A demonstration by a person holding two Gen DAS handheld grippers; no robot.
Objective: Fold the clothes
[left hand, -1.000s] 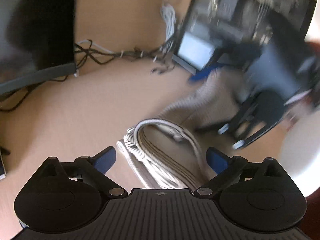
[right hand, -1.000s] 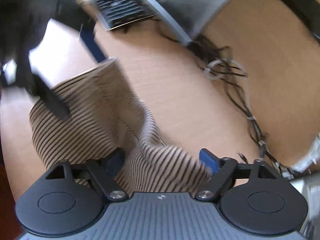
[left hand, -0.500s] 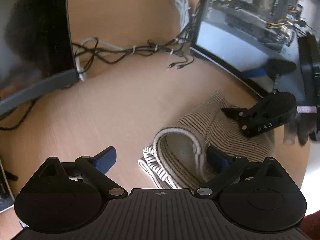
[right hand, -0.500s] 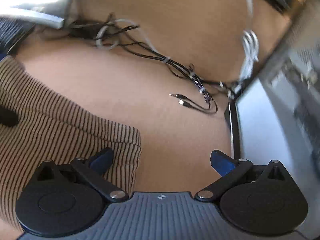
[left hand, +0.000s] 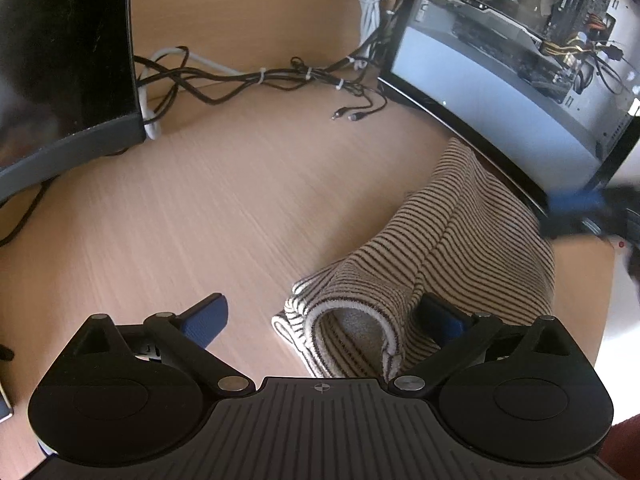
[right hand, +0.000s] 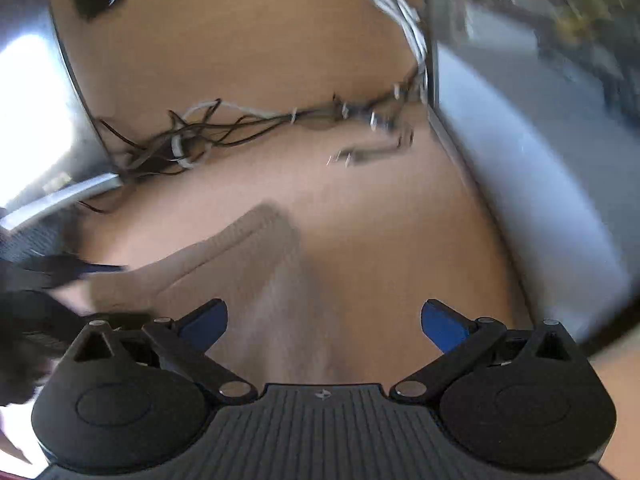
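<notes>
A beige garment with thin dark stripes point(left hand: 452, 248) lies folded in a bundle on the wooden desk point(left hand: 224, 200). My left gripper point(left hand: 324, 318) stands open over its near end, with the white-edged folded hem between the blue pads and the right pad against the cloth. My right gripper point(right hand: 324, 320) is open above the same garment point(right hand: 256, 264), which is smeared by motion blur in the right wrist view. Its blurred blue-tipped fingers point(left hand: 576, 204) appear at the cloth's far right edge in the left wrist view.
A dark monitor point(left hand: 64, 60) stands at the left. An open computer case point(left hand: 520, 40) sits at the right, close to the garment. Tangled black and white cables point(left hand: 260, 80) run along the back of the desk, with loose audio plugs point(left hand: 352, 114) nearby.
The garment went from being lifted and swung to lying folded on the desk. My right gripper swung quickly over the cloth and still moves. The left view has steadied above the hem.
</notes>
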